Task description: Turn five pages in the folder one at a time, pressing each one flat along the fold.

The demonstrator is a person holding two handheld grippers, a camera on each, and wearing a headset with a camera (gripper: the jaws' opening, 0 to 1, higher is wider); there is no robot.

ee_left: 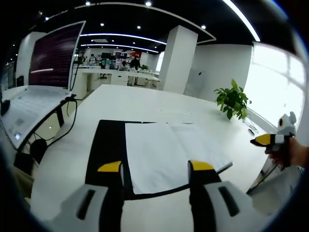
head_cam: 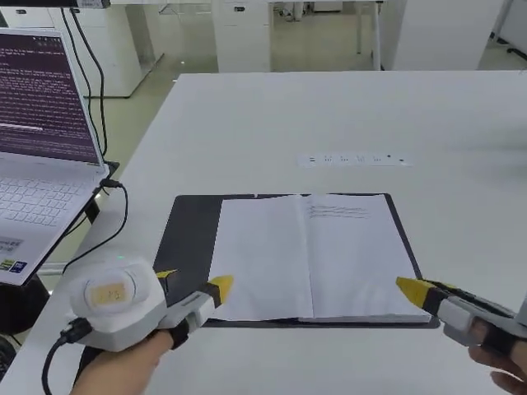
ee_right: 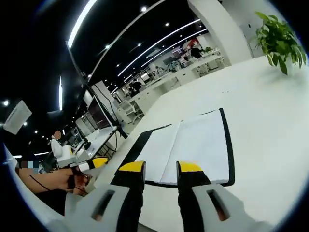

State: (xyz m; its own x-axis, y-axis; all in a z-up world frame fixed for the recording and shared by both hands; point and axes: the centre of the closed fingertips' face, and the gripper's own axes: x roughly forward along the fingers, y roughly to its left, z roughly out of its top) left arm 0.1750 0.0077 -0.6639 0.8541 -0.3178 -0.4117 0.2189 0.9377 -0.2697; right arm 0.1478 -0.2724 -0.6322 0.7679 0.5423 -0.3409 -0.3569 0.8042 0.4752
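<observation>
I hold my left tool (head_cam: 193, 282) spread wide by the near left corner of the open folder (head_cam: 191, 239). My right tool (head_cam: 416, 290), jaws parted and gripping nothing, is at its near right corner. The folder lies flat on the white surface (head_cam: 272, 115).

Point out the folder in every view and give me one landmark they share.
Head view: folder lies open at lower centre, near the front edge.
Left gripper view: folder at centre, just beyond the jaws.
Right gripper view: folder at centre, beyond the jaws, seen slanted.
Shared landmark: the white table under it.
</observation>
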